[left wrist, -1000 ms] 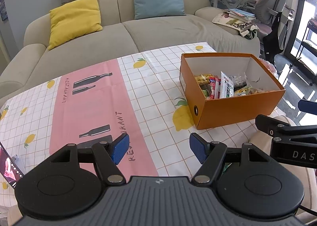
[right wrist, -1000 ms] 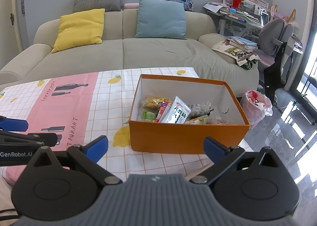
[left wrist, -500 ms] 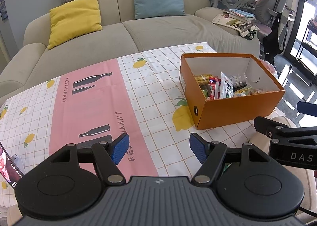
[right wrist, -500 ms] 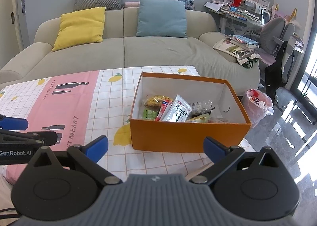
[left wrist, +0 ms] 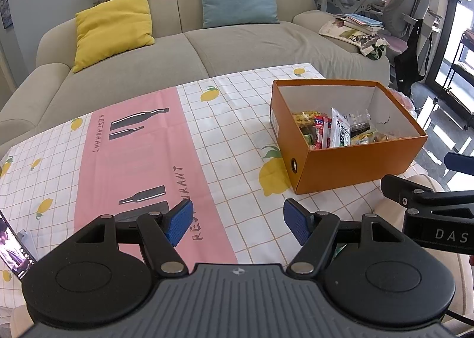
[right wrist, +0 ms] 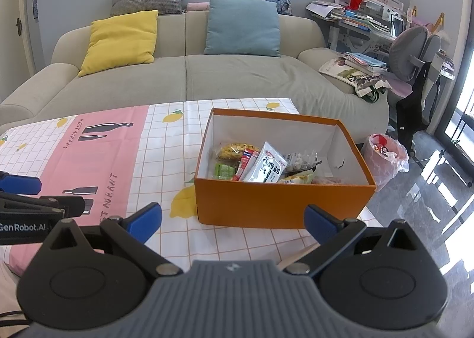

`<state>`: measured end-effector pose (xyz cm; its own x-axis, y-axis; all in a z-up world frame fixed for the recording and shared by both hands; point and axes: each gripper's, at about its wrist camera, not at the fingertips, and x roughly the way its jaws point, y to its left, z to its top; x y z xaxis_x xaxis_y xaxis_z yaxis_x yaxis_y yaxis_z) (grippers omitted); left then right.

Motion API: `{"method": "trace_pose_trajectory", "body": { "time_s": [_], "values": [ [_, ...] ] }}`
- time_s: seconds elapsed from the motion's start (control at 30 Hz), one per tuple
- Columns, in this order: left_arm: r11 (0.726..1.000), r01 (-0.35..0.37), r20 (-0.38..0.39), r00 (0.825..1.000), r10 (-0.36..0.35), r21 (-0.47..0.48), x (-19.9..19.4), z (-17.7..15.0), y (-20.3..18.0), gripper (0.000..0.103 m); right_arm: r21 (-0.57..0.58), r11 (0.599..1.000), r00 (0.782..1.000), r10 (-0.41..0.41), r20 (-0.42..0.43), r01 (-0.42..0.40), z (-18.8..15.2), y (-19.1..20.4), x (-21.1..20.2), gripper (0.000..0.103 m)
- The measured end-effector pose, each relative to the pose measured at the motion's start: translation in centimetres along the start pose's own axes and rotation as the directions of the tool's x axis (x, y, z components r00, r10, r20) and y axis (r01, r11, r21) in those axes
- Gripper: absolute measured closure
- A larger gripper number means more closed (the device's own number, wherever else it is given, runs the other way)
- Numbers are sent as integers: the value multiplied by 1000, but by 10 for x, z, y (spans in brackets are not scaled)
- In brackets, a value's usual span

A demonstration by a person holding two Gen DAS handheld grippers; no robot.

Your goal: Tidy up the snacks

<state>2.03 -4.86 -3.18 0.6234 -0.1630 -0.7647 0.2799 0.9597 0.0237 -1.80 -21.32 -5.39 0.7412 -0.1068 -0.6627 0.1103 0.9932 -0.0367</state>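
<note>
Almost nothing is seen to have moved since the earlier frames: both grippers are kept where they were, and only a very slight shift of view is noted.

The left gripper [left wrist: 238,222] is held low over the counter [left wrist: 225,136], its jaws spread wide apart with nothing between them; only the checked, lemon-printed cloth with its pink band [left wrist: 133,160] is framed by the blue pads [left wrist: 179,221]. The right gripper [right wrist: 232,221] is likewise held with its jaws well apart and empty, and part of it is seen at 3 o'clock in the left wrist view.

The orange box [right wrist: 281,204] is set on the cloth near the counter's right edge, at 12 o'clock from the right gripper and at about 2 o'clock from the left. The snacks [right wrist: 251,163] are gathered inside it, towards its left half: a white packet [right wrist: 266,167] is leaned upright among a red stick pack [right wrist: 244,164], a green packet [right wrist: 223,171] and a yellow bag [right wrist: 234,149]. A phone [left wrist: 13,249] is seen at the counter's edge at 9 o'clock in the left view. A sofa [right wrist: 183,77] is placed beyond the counter.
</note>
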Motion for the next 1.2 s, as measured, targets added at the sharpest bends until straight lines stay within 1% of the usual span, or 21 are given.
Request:
{"method": "trace_pose_trajectory", "body": {
  "time_s": [1.2],
  "values": [
    [1000,-7,3,1000,7,-9,-2,-1,-1,21,2,1000,1000,6,-21,-6,-4,2,4,3]
  ]
}}
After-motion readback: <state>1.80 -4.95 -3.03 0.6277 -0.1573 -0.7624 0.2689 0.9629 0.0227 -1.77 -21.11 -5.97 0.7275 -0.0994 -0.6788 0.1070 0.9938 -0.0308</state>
